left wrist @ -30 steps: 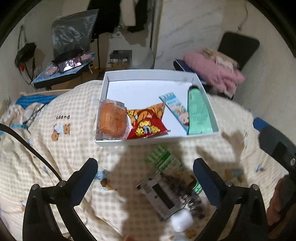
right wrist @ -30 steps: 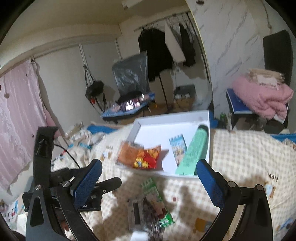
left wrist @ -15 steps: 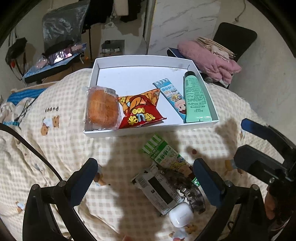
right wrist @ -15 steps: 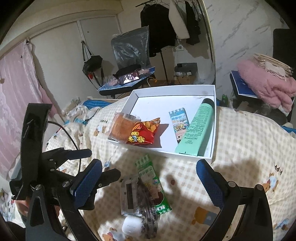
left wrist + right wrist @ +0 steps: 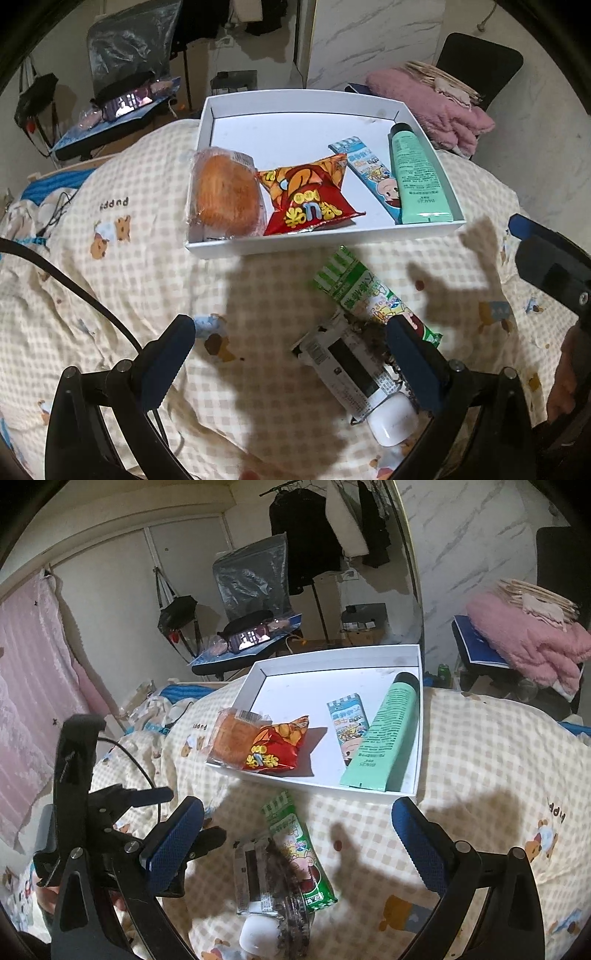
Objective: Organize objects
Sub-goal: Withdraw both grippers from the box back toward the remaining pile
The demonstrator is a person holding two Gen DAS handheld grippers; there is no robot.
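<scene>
While unheld, green packet [image 5: 373, 295] between left tongs [image 5: 291, 354]

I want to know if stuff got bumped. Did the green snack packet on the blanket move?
No. The green snack packet keeps its place just in front of the white box, beside the grey packet; only the cameras shifted.

White box [image 5: 325, 242] on beige checked quilt [image 5: 147, 280], green wrapper [image 5: 369, 295].

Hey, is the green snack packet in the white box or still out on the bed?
Out. The green snack packet lies on the checked blanket, just outside the white box.
</scene>
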